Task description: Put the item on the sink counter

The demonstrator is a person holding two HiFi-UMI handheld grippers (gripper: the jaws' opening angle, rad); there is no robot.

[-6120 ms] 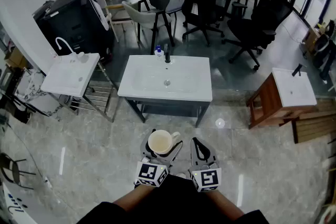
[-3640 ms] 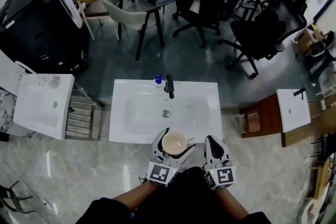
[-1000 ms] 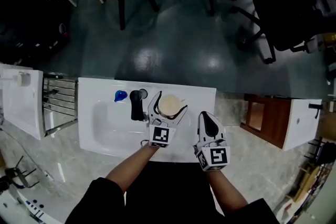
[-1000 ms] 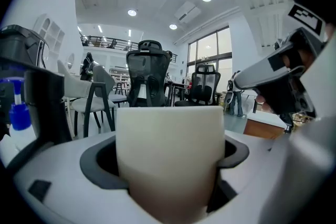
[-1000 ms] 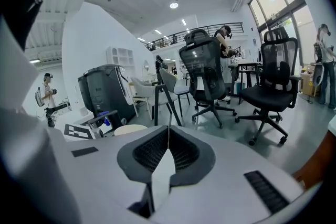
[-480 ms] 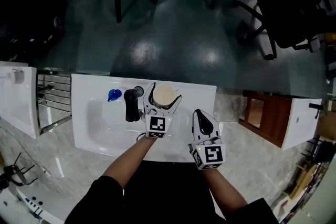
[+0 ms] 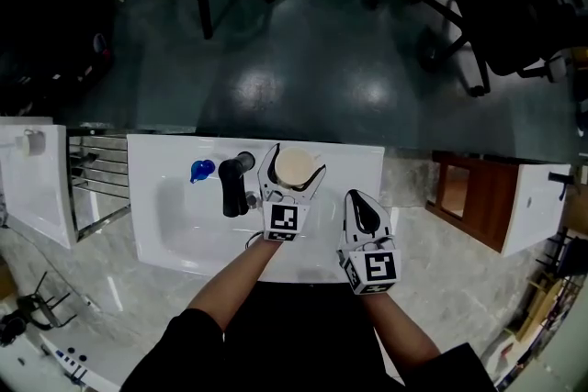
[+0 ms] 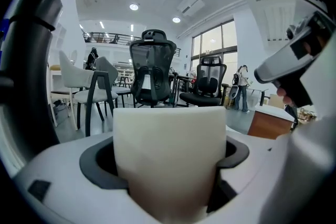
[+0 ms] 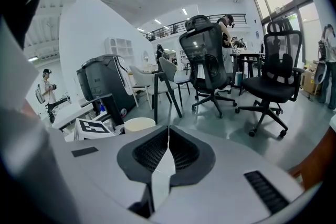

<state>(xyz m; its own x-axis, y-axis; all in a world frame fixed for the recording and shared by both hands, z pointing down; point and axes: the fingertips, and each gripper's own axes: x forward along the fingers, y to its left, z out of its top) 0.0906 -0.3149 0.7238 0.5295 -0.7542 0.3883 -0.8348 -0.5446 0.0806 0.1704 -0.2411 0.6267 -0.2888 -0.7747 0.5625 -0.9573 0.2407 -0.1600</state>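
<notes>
A cream mug [image 7: 295, 167] is held between the jaws of my left gripper [image 7: 292, 176], over the back strip of the white sink counter [image 7: 349, 165], just right of the black tap [image 7: 233, 184]. In the left gripper view the mug [image 8: 169, 157] fills the gap between the jaws; whether it touches the counter is hidden. My right gripper [image 7: 364, 208] is shut and empty, above the counter's right front part. From the right gripper view the mug [image 9: 139, 124] shows at the left, past the closed jaws [image 9: 168, 136].
A blue-capped bottle [image 7: 201, 170] stands left of the tap. The basin [image 7: 188, 211] lies left of both grippers. A second white sink [image 7: 28, 179] and a metal rack [image 7: 96, 179] are at the left, a wooden stand [image 7: 473, 197] at the right. Chairs stand beyond the counter.
The person walked up to the sink with the mug held in the left gripper and carried it over the back of the counter. In the last half second both grippers barely moved.
</notes>
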